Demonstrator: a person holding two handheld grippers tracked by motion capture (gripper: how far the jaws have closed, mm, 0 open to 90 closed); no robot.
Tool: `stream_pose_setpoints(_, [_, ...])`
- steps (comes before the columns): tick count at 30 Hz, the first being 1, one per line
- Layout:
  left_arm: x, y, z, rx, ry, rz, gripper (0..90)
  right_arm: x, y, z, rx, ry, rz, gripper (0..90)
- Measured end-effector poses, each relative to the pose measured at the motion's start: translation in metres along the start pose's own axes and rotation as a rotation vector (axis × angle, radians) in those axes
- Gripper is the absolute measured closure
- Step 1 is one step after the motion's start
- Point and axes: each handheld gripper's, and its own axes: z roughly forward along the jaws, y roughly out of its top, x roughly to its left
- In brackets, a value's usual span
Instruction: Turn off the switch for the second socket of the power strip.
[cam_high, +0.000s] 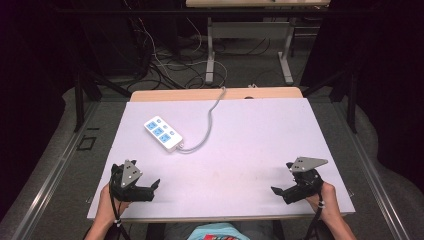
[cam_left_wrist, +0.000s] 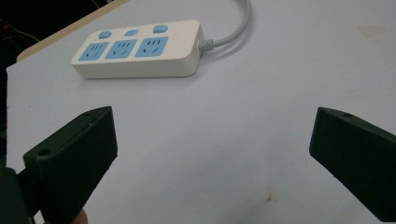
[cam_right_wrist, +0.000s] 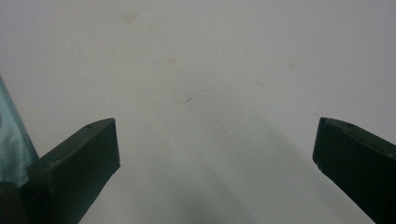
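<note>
Two grippers — left (cam_high: 156, 184), right (cam_high: 275, 190), jaws spread, empty — rest on the pale table (cam_high: 260, 135) near a power strip (cam_high: 163, 133).

Evenly lit from overhead across the pale table (cam_high: 260, 130), with the surroundings falling off into near black. Soft, faint shadows only, a short one under the power strip (cam_left_wrist: 140, 49) in the left gripper view. Slight softness and low resolution throughout the high view. Right gripper view washed out and hazy, with broad grey shadow streaks fanning toward the bottom edge. Black jaws close to both gripper cameras slightly out of focus. No harsh glare anywhere.
</note>
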Motion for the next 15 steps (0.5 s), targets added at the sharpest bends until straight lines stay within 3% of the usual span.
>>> stream_pose_setpoints(8, [0.0002,0.0016,-0.0003,-0.001,0.002,0.009,0.1,0.0002,0.0004,0.0009,0.004,0.006,-0.008,0.4])
stream_pose_setpoints(15, [0.0022,0.0033,-0.0008,-0.035,-0.017,-0.039,0.0,0.0015,0.0009,0.0010,0.010,0.002,0.006,0.3])
